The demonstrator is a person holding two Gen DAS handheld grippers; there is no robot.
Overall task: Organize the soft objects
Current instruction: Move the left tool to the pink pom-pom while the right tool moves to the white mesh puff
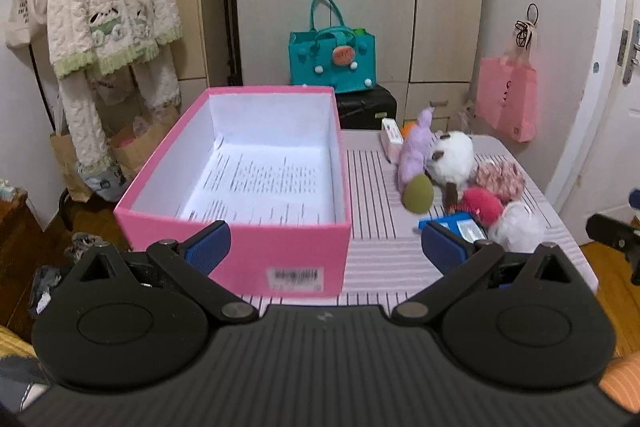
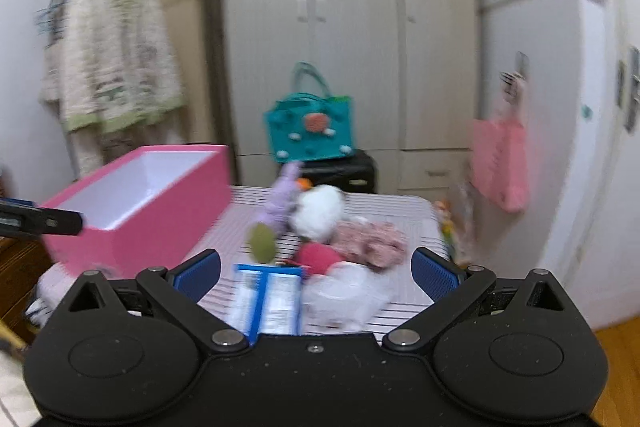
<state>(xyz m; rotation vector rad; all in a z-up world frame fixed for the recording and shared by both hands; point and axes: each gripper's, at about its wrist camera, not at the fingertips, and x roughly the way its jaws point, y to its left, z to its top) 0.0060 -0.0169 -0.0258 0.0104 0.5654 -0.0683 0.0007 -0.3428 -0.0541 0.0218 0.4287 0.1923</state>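
Both sets of jaws spread, nothing held: left gripper [image 1: 326, 241] faces the near end of the pink box [image 1: 240, 187], right gripper [image 2: 316, 273] hangs over the blue-white packet [image 2: 270, 301] and white fluffy toy [image 2: 346, 297]. Soft pile sits on the striped worktop [image 1: 372, 187] right of the box; red plush [image 2: 318, 257], olive ball [image 2: 262, 237], white plush cat [image 2: 320, 211], purple plush [image 2: 280, 199] behind. I'd take the nearest toy first, pinch deep into the body not the fluff, skip the packet
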